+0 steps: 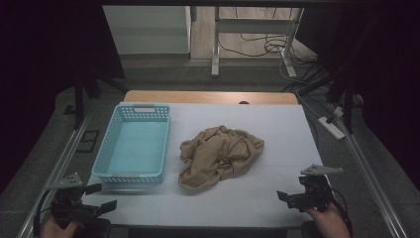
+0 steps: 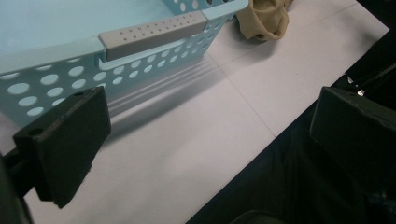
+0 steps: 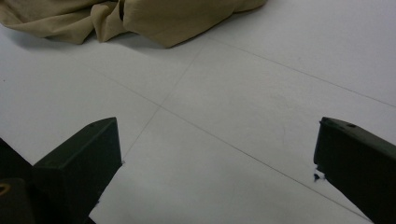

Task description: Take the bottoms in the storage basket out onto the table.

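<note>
Tan cloth [image 1: 220, 155] well beyond right gripper [image 1: 287, 197]

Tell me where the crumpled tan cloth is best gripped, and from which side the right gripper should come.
Probably the raised fold along the tan cloth's near right edge. It lies bunched in a heap on the white table cover, apart from the blue basket, and its folds stand up enough to pinch. The right gripper, jaws open, sits on that side with bare cover between.

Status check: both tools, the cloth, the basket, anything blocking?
Left tool open, empty, by the basket near corner. Right tool open, empty, facing the tan cloth. Cloth crumpled on the table, beside the basket. Nothing between.
</note>
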### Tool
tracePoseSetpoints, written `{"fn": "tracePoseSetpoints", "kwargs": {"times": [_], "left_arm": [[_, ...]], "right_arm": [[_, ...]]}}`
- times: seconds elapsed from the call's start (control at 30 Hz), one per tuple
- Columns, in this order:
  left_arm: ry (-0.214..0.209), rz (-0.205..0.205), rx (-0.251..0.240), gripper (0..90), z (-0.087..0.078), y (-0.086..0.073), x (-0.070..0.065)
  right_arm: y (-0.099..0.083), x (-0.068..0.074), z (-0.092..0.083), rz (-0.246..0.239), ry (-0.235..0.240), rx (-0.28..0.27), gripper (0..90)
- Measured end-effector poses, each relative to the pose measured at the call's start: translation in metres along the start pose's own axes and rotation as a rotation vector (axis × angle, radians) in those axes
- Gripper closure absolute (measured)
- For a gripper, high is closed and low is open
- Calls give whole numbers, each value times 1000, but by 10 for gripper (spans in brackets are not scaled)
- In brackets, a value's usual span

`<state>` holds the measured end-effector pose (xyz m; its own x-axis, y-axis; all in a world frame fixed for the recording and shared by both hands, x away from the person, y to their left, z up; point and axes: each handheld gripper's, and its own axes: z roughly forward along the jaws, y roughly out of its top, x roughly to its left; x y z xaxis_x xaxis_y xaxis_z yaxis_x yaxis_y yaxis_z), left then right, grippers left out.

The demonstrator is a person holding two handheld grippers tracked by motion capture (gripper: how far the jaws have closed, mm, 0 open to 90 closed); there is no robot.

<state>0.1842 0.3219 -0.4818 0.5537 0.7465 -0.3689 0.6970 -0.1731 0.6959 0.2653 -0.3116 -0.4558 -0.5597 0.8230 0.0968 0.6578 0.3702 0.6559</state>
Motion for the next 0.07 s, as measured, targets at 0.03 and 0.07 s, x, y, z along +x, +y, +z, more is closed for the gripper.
{"fn": "tracePoseSetpoints", "kwargs": {"times": [0.03, 0.07], "left_arm": [[-2, -2, -1, 0, 0, 0, 0], [-4, -4, 0, 0, 0, 1, 0]], "right_arm": [[0, 0, 0, -2, -2, -2, 11], [0, 0, 1, -7, -6, -1, 11]]}}
